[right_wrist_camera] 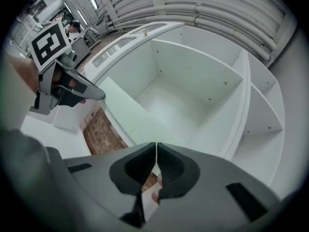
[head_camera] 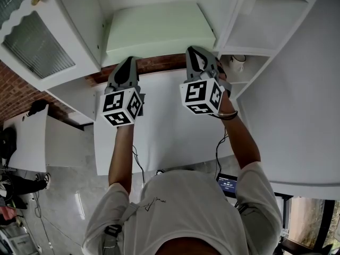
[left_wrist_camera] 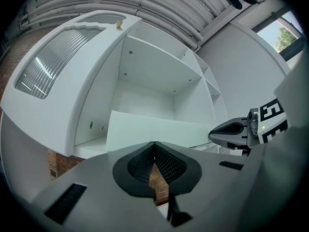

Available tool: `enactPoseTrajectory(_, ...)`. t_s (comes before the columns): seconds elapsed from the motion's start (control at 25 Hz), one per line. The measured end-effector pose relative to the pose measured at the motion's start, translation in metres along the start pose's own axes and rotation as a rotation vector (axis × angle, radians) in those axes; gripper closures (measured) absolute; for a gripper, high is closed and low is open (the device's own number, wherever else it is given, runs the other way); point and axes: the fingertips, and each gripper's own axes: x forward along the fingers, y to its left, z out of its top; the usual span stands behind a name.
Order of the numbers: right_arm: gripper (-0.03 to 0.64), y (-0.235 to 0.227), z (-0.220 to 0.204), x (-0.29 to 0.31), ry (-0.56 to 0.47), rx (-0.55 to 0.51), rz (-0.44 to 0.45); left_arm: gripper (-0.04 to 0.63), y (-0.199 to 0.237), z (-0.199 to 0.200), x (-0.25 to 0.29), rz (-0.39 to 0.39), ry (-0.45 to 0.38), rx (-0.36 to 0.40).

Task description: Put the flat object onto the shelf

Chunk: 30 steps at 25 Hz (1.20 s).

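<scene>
The pale green flat object (head_camera: 159,28) is resting with its far part inside the open compartment of the white shelf unit (right_wrist_camera: 174,105), and its near edge is sticking out toward the person. The left gripper (head_camera: 129,60) is pinching that near edge on the left, its jaws drawn narrow on the board. The right gripper (head_camera: 194,50) is gripping the right end likewise. A ribbed-glass door (head_camera: 37,44) is hanging open at the left. A white table (head_camera: 164,137) is standing under both grippers.
</scene>
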Motion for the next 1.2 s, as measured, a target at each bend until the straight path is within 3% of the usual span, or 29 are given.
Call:
enactPoseTrajectory(0.4, 0.583, -0.002, 0.001, 0.011, -0.012, 0.017, -0.015, 0.582, 0.005, -0.001, 0.008, 0.008, 0.001, 0.009)
enactPoseTrajectory(0.68, 0.583, 0.005, -0.001, 0.002, -0.025, 0.025, 0.02, 0.582, -0.001, -0.006, -0.001, -0.001, 0.023, -0.009)
enactPoseTrajectory(1.0, 0.583, 0.016, -0.012, -0.013, -0.01, 0.125, 0.091, 0.581, -0.015, -0.019, -0.012, -0.024, 0.057, 0.003)
enactPoseTrajectory(1.2, 0.583, 0.03, -0.022, -0.028, 0.004, 0.247, 0.171, 0.581, -0.022, -0.026, -0.022, -0.026, 0.068, 0.001)
